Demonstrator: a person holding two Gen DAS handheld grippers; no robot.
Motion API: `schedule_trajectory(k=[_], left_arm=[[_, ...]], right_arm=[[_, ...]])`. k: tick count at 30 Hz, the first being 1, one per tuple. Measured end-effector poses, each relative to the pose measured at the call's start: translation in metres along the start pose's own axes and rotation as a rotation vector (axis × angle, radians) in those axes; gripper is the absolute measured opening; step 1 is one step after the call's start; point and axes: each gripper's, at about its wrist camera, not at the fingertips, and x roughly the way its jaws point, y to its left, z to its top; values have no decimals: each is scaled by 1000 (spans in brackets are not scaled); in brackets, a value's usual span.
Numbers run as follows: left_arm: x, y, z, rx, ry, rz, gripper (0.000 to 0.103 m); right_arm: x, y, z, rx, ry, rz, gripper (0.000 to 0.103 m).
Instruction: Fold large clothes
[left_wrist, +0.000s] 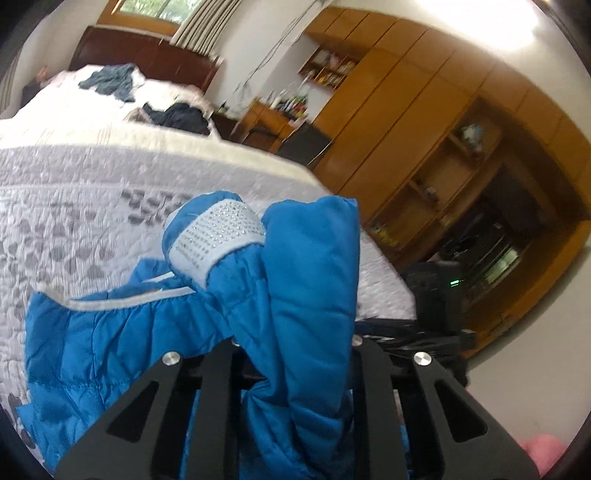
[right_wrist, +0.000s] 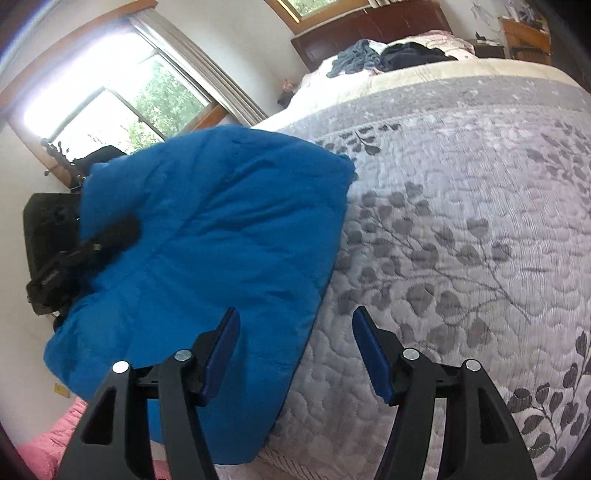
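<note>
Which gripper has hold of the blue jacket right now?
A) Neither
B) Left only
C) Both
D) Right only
B: in the left wrist view the left gripper is shut on a bunched fold of the blue jacket, while in the right wrist view the right gripper stands open with nothing between its fingers, above the jacket's edge and the quilt.

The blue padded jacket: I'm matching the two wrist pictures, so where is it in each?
Left wrist: blue padded jacket at lower centre, bunched between the left gripper fingers.
Right wrist: it is left of centre, draped over the bed's edge; the right gripper is open.
Shared landmark: the grey leaf-print quilt.
</note>
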Motion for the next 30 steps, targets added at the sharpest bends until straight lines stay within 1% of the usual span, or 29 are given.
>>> schedule_trajectory(k=[3, 6, 8, 11, 16, 18, 20, 22, 25, 28, 30], left_arm=[[-32, 6, 1, -11, -65, -33, 15], [-64, 24, -4, -44, -124, -39, 15], [-83, 44, -15, -92, -152, -35, 15], [-97, 80, -36, -177, -162, -21, 15], [-97, 129, -66, -268, -133, 29, 15], [-93, 145, -76, -287, -113, 42, 16], [-87, 157, -84, -295, -94, 45, 18], [-86, 164, -86, -286, -90, 50, 19], [-80, 168, -95, -278, -87, 62, 21], [-77, 170, -99, -287, -93, 69, 23], [-80, 171, -97, -302, -87, 79, 31]], right_arm=[[3, 13, 4, -34, -1, 5, 64], [9, 30, 5, -77, 13, 14, 64], [13, 42, 5, -104, 28, 21, 65], [25, 64, 3, -147, 70, 37, 68], [56, 97, -7, -195, 192, 68, 68], [68, 105, -12, -216, 229, 38, 68], [76, 110, -16, -231, 248, 3, 68], [84, 109, -18, -232, 261, -20, 70], [93, 105, -20, -220, 283, -25, 71], [99, 103, -21, -220, 290, -28, 74], [99, 100, -21, -209, 295, -20, 75]])
